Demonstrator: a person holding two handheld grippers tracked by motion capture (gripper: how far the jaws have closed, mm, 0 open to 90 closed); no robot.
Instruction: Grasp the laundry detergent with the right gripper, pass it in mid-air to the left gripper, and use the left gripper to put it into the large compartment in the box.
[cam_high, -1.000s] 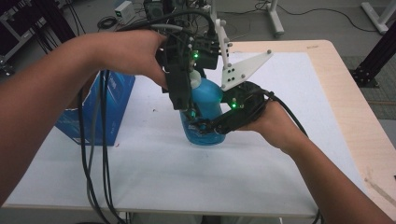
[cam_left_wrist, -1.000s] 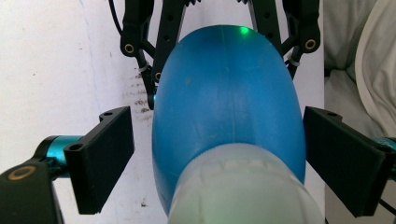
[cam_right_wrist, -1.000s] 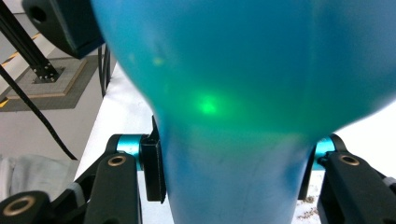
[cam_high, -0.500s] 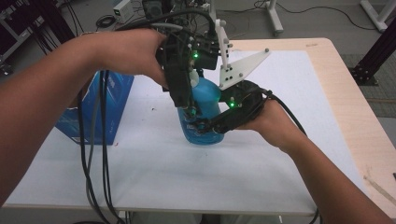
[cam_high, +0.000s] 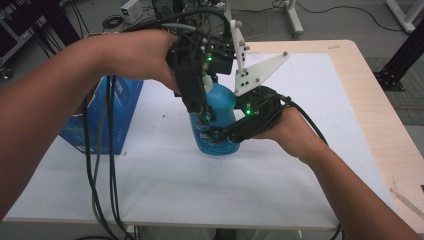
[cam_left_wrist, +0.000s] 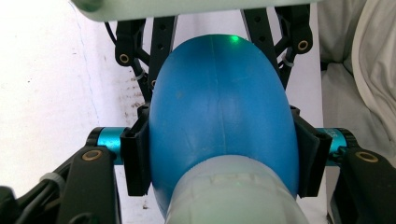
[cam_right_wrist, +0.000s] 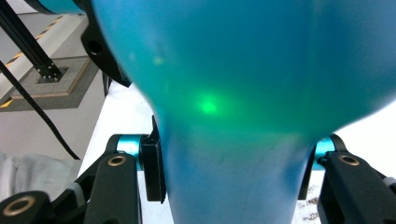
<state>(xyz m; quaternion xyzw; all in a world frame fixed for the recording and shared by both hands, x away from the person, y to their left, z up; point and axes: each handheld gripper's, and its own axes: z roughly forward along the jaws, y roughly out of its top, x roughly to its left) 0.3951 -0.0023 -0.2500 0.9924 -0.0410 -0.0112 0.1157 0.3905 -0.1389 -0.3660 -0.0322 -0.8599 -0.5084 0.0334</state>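
In the high view, a blue bottle (cam_high: 216, 127) stands upright on the white table (cam_high: 310, 165), near its middle, with a blue box (cam_high: 107, 117) off to the left at the table's edge. The left gripper (cam_high: 202, 112) comes down on the bottle from above, and the right gripper (cam_high: 220, 136) reaches in level from the right and clamps the bottle's lower body; a grey three-cornered plate (cam_high: 257, 75) stands above the right hand (cam_high: 290, 132). In the left gripper view, the camera looks down over the bottle's pale cap (cam_left_wrist: 233, 191) and rounded blue shoulder; the jaws have just been closing and their black pads (cam_left_wrist: 136, 161) now press on the bottle's two flanks, pinching it. Beyond the bottle, the other gripper's black arms (cam_left_wrist: 161, 42) reach in from the top, and a pale cloth (cam_left_wrist: 359, 60) lies at the right. In the right gripper view, the bottle looms close and blurred, with a green glint on it; the jaws' pads (cam_right_wrist: 153, 168) squeeze its narrower part from both sides.
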